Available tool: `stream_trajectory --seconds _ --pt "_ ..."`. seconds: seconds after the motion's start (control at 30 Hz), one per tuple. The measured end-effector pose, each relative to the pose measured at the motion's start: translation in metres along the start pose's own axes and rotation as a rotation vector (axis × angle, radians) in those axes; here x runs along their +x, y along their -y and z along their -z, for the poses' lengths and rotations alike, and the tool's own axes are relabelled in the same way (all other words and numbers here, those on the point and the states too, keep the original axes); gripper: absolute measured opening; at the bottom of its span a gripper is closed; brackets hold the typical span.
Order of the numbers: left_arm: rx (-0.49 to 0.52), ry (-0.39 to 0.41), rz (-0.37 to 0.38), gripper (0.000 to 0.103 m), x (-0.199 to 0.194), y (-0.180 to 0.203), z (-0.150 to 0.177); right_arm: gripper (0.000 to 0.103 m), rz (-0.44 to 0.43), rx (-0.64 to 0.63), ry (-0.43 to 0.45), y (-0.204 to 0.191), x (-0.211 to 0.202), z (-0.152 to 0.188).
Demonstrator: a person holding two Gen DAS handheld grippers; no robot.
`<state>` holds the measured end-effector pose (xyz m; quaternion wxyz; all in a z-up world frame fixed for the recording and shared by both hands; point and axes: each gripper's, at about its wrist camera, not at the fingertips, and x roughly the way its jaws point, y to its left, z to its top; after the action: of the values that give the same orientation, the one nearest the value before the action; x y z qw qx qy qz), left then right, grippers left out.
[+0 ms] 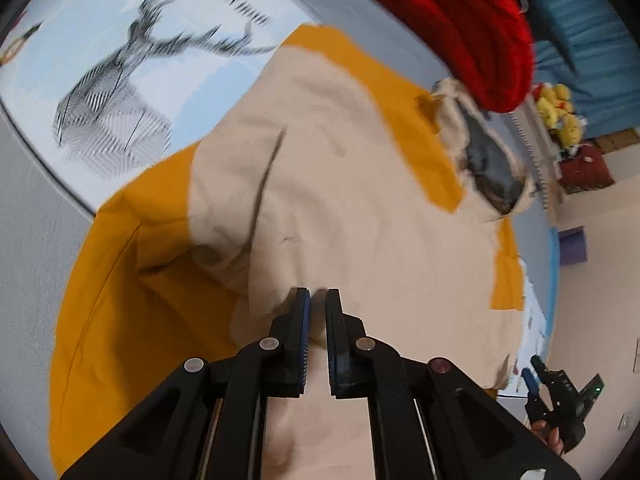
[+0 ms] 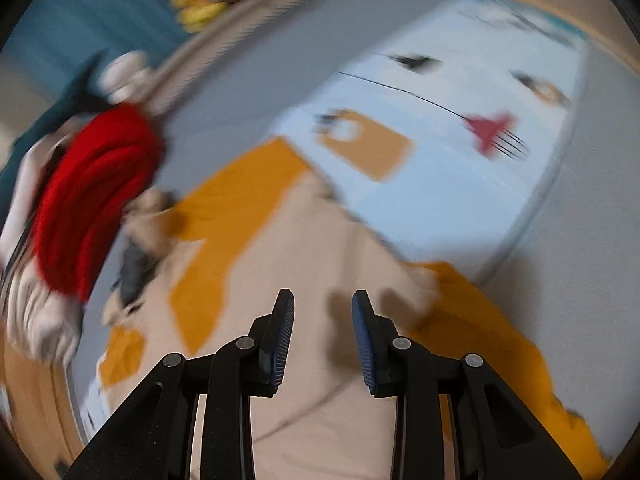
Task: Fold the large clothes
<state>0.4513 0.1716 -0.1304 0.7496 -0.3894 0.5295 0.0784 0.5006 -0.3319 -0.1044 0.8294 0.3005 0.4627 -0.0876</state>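
Observation:
A large beige and mustard-yellow hooded garment (image 1: 340, 184) lies spread on the bed; its hood (image 1: 480, 148) is at the upper right. It also shows in the right wrist view (image 2: 320, 380), blurred. My left gripper (image 1: 318, 300) is shut on a fold of the beige cloth, which rises between the jaws. My right gripper (image 2: 323, 304) is open and empty just above the beige cloth. The right gripper also shows small in the left wrist view (image 1: 536, 368), beyond the garment's right edge.
The bed has a grey sheet (image 1: 32, 240) and a light blue cover with a deer print (image 1: 120, 92). A red knitted garment (image 1: 472, 20) lies by the hood. Yellow plush toys (image 1: 560, 108) sit past the bed. The floor (image 1: 592, 280) is at the right.

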Motion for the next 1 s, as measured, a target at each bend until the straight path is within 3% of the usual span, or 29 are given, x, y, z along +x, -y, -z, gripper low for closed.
stream_trajectory --seconds 0.1,0.2,0.27,0.4,0.7,1.0 --pt "-0.042 -0.028 -0.011 0.006 0.006 -0.008 0.002 0.034 -0.057 -0.014 -0.163 -0.003 0.030 0.011" --pt "0.021 0.006 -0.019 0.006 -0.003 0.005 0.002 0.034 0.054 0.021 -0.276 0.015 0.052 0.027" --pt "0.071 0.030 -0.010 0.009 -0.010 0.015 0.002 0.034 0.079 0.047 -0.262 0.018 0.047 0.026" --pt "0.133 0.057 -0.024 0.010 -0.014 0.025 0.002 0.034 0.078 -0.036 -0.167 -0.004 0.022 0.016" --pt "0.092 0.005 -0.095 0.010 0.002 0.010 0.004 0.034 0.038 -0.354 0.019 -0.067 -0.030 0.021" --pt "0.293 0.167 -0.102 0.010 -0.030 0.046 0.017 0.034 0.019 -0.437 0.105 -0.084 -0.064 0.034"
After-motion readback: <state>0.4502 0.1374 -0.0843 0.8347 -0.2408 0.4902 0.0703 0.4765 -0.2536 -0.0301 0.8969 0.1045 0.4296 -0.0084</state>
